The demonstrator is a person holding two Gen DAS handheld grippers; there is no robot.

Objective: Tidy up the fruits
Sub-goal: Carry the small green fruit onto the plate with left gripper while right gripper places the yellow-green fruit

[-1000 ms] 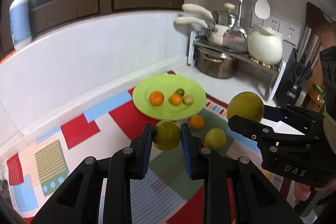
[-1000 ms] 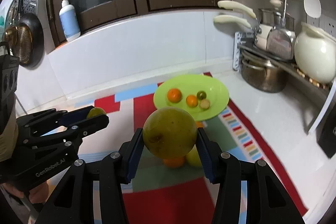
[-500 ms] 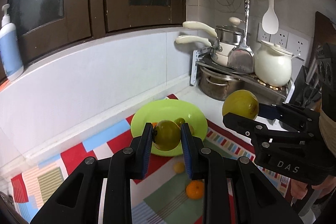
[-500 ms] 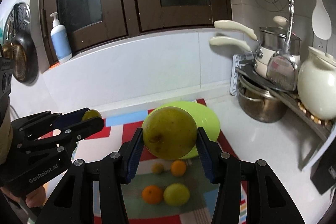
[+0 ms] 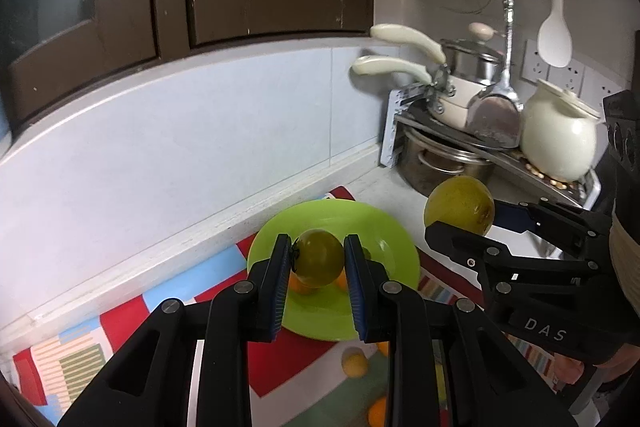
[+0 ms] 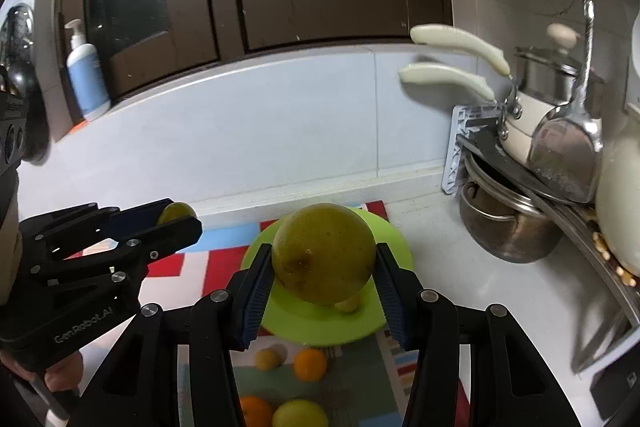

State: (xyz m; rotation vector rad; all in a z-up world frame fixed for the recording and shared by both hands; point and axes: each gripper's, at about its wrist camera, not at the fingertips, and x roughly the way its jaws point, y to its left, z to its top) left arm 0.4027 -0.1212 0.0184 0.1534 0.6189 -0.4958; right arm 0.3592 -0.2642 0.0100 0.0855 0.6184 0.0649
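Observation:
My left gripper (image 5: 316, 263) is shut on a small yellow-green fruit (image 5: 319, 257) and holds it in the air above the green plate (image 5: 320, 319). My right gripper (image 6: 323, 267) is shut on a large yellow-green fruit (image 6: 323, 253), also above the plate (image 6: 312, 327). Each gripper shows in the other's view, the right one (image 5: 460, 223) with its fruit (image 5: 459, 205), the left one (image 6: 176, 217) with its fruit (image 6: 176, 211). The plate holds small orange fruits (image 5: 298, 285), mostly hidden. Several fruits lie loose on the mat in front of the plate: oranges (image 6: 310, 364), a small yellow one (image 6: 267, 359) and a yellow-green one (image 6: 299, 414).
A patterned mat (image 5: 124, 315) covers the counter under the plate. A rack with pots (image 5: 444, 163), pans and a white kettle (image 5: 560, 135) stands at the right. A wall and dark cabinets are behind. A soap bottle (image 6: 86, 83) stands on the ledge at left.
Both grippers have risen and moved forward toward the plate, still holding their fruits. The plate now sits right under the fingers and the loose fruits have slid to the bottom of the views.

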